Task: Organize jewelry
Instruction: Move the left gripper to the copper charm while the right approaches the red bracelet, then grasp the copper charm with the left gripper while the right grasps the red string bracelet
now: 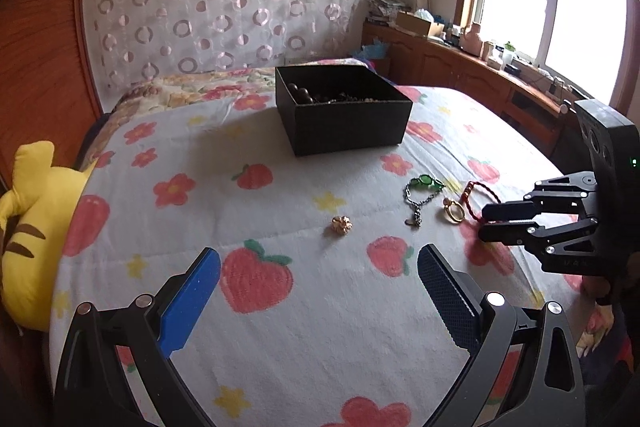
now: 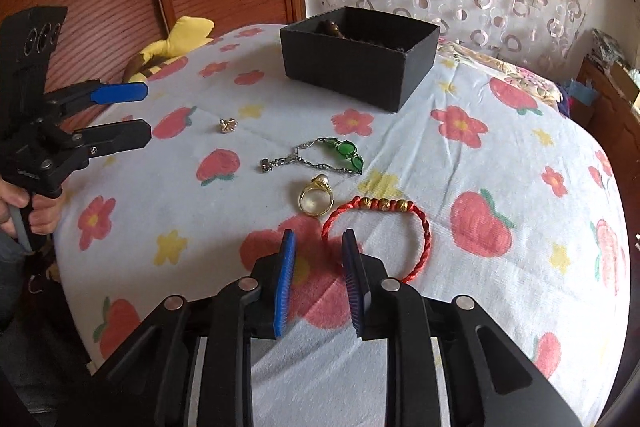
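Observation:
A black box [image 1: 344, 111] [image 2: 360, 63] holding dark beads stands on the bed. In front of it lie a small gold flower piece [image 1: 341, 225] [image 2: 228, 125], a silver chain with green stones [image 1: 422, 193] [image 2: 320, 157], a gold ring with a pearl [image 1: 453, 211] [image 2: 316, 198] and a red cord bracelet with gold beads [image 1: 474, 201] [image 2: 380, 231]. My left gripper [image 1: 320, 275] [image 2: 146, 113] is wide open and empty, short of the gold piece. My right gripper [image 2: 319, 241] [image 1: 486, 221] is partly open, its fingers either side of the red bracelet's near-left edge.
The bedspread [image 1: 280, 195] has strawberries and flowers. A yellow plush toy [image 1: 36, 223] lies at the left edge by the wooden headboard [image 1: 40, 67]. A wooden cabinet with clutter [image 1: 480, 67] runs under the window at right.

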Demonstrator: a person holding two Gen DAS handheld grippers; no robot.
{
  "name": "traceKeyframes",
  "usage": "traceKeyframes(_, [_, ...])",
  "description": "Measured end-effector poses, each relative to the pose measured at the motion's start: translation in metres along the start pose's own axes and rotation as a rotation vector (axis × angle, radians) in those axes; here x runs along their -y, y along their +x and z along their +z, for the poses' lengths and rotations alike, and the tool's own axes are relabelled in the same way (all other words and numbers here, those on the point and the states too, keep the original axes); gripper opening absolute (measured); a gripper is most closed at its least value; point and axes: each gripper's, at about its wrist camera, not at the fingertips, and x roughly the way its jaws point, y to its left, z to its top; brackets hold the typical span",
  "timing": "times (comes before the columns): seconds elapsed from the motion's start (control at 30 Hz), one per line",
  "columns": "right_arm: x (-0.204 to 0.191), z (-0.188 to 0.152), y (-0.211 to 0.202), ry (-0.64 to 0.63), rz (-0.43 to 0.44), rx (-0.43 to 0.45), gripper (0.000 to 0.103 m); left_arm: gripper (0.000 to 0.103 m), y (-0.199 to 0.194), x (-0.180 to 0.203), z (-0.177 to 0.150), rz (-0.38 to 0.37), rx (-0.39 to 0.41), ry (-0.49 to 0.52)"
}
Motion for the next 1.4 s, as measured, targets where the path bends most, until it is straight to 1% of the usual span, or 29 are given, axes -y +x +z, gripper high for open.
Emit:
traceKeyframes(0.03, [-0.002, 0.000, 0.000, -0.015, -0.012, -0.002, 0.025, 0.095, 0.001, 0.000, 0.000, 0.000, -0.005, 0.001])
traceKeyframes(0.07, [-0.005, 0.000, 0.000, -0.035, -0.021, -0.002, 0.015, 0.095, 0.003, 0.001, 0.000, -0.001, -0.010, 0.004])
traceKeyframes(0.1, [-0.005, -0.001, 0.000, -0.036, -0.011, -0.003, 0.004, 0.095, 0.003, 0.003, 0.000, -0.005, -0.013, 0.009])
traceKeyframes(0.17, [-0.006, -0.002, -0.001, -0.042, -0.016, -0.003, 0.004, 0.084, 0.005, 0.007, 0.000, -0.018, -0.019, 0.019])
traceKeyframes(0.23, [-0.004, -0.006, -0.004, -0.030, -0.006, 0.000, 0.003, 0.065, 0.008, 0.010, 0.000, -0.033, -0.039, 0.023])
traceKeyframes(0.3, [-0.003, -0.009, -0.007, -0.021, -0.001, 0.004, 0.003, 0.054, 0.012, 0.013, 0.001, -0.049, -0.058, 0.026])
traceKeyframes(0.33, [-0.003, -0.013, -0.010, -0.015, 0.001, 0.008, 0.003, 0.048, 0.014, 0.013, 0.003, -0.052, -0.064, 0.029])
traceKeyframes(0.43, [-0.004, -0.020, -0.014, -0.003, -0.003, 0.022, 0.003, 0.039, 0.021, 0.018, 0.006, -0.054, -0.084, 0.044])
traceKeyframes(0.5, [-0.004, -0.022, -0.015, 0.004, -0.006, 0.033, 0.003, 0.037, 0.028, 0.020, 0.010, -0.046, -0.100, 0.047])
traceKeyframes(0.63, [-0.004, -0.024, -0.016, 0.009, -0.014, 0.044, 0.003, 0.036, 0.041, 0.017, 0.018, -0.013, -0.118, 0.044])
traceKeyframes(0.73, [-0.002, -0.024, -0.016, 0.020, -0.003, 0.048, 0.003, 0.036, 0.049, 0.014, 0.022, -0.010, -0.130, 0.033])
traceKeyframes(0.8, [-0.001, -0.025, -0.015, 0.026, 0.003, 0.050, 0.004, 0.029, 0.054, 0.013, 0.023, -0.009, -0.143, 0.034])
traceKeyframes(0.9, [-0.001, -0.024, -0.015, 0.027, 0.005, 0.051, 0.003, 0.025, 0.059, 0.014, 0.022, -0.008, -0.153, 0.038])
traceKeyframes(1.0, [0.000, -0.025, -0.016, 0.026, 0.003, 0.052, 0.004, 0.023, 0.061, 0.016, 0.022, 0.009, -0.150, 0.052])
traceKeyframes(1.1, [0.001, -0.025, -0.016, 0.033, 0.011, 0.051, 0.004, 0.014, 0.062, 0.017, 0.022, 0.018, -0.149, 0.062])
traceKeyframes(1.23, [0.001, -0.025, -0.016, 0.037, 0.013, 0.052, 0.003, 0.014, 0.058, 0.018, 0.020, 0.007, -0.136, 0.053])
traceKeyframes(1.4, [0.001, -0.021, -0.019, 0.028, 0.003, 0.065, 0.003, 0.014, 0.042, 0.022, 0.020, 0.005, -0.086, 0.043])
